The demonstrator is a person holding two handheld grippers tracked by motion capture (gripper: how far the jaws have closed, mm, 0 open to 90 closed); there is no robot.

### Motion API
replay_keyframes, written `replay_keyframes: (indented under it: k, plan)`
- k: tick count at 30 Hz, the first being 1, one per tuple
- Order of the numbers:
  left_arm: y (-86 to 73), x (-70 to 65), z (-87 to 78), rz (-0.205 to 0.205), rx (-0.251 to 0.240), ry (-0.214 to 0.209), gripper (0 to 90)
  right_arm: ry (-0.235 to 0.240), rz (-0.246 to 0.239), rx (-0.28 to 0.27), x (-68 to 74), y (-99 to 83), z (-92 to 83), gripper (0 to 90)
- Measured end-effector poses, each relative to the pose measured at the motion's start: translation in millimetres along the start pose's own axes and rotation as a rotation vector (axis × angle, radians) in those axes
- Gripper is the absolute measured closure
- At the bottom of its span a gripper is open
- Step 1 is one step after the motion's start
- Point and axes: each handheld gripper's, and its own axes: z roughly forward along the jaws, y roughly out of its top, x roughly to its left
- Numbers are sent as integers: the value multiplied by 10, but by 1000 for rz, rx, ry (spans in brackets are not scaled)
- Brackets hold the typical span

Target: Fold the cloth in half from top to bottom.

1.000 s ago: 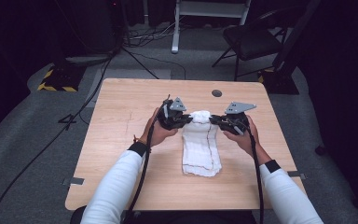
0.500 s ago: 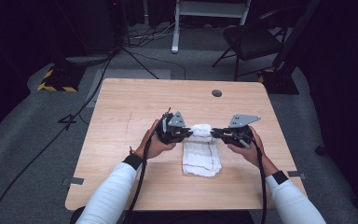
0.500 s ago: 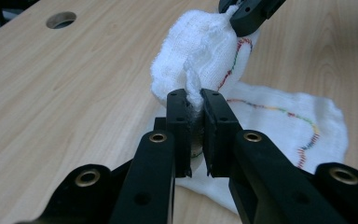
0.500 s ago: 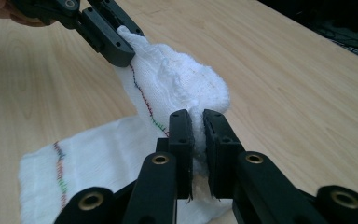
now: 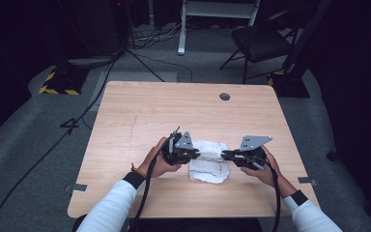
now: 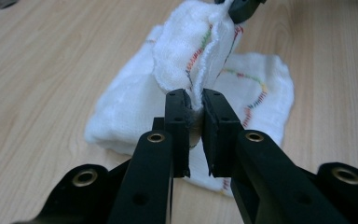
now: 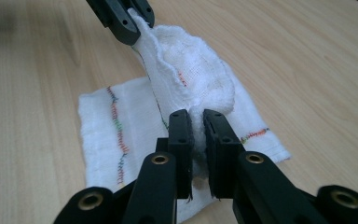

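- Left gripper (image 5: 197, 155) clamped narrow on one corner of the white cloth (image 5: 207, 166), a pinch of fabric squeezed between the black jaws; same grip close up in the left gripper view (image 6: 195, 114).
- Right gripper (image 5: 224, 154) likewise clamped narrow on the opposite corner of the same raised edge; pinch seen close up in the right gripper view (image 7: 196, 135).
- Cloth's gripped edge lifted off the table between the two grippers, bunched in a soft ridge from one pair of jaws to the other; rest of the cloth (image 6: 256, 84) lying flat on the wood under and beyond the ridge, folded, with multicoloured stitching (image 7: 117, 135) along its hems.
- Other gripper's black jaw tips visible at the far end of the ridge in each gripper view, nothing but cloth between the two.
- Wooden table (image 5: 140, 111) bare beyond both grippers; a small round dark cable hole (image 5: 224, 96) well beyond the right gripper, near the far edge.
- Near table edge just behind both hands; left hand (image 5: 157, 162) and right hand (image 5: 265, 169) each in white sleeves, cables trailing back over that edge.
- Wide open wood to the outer side of each gripper, side edges well apart from them.
- Off the table, past the far edge: a dark chair (image 5: 261, 43), a white stand frame (image 5: 217, 12), floor cables and a yellow-black striped base (image 5: 58, 84).
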Motion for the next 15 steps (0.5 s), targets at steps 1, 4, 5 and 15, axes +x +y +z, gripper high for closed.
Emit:
replay_keyframes:
  k: [1,4,5,15]
  plan:
    - [-14,-27,-3,2,3,-4,812,5,-5,5,23,-15,-2,817]
    - [-59,-88,9,2,17,-18,810,14,-13,23,79,-51,9,806]
    - [-77,-111,19,0,29,-19,810,18,-14,32,99,-72,15,803]
    - [-210,-262,103,30,96,-49,791,44,-25,82,259,-255,14,787]
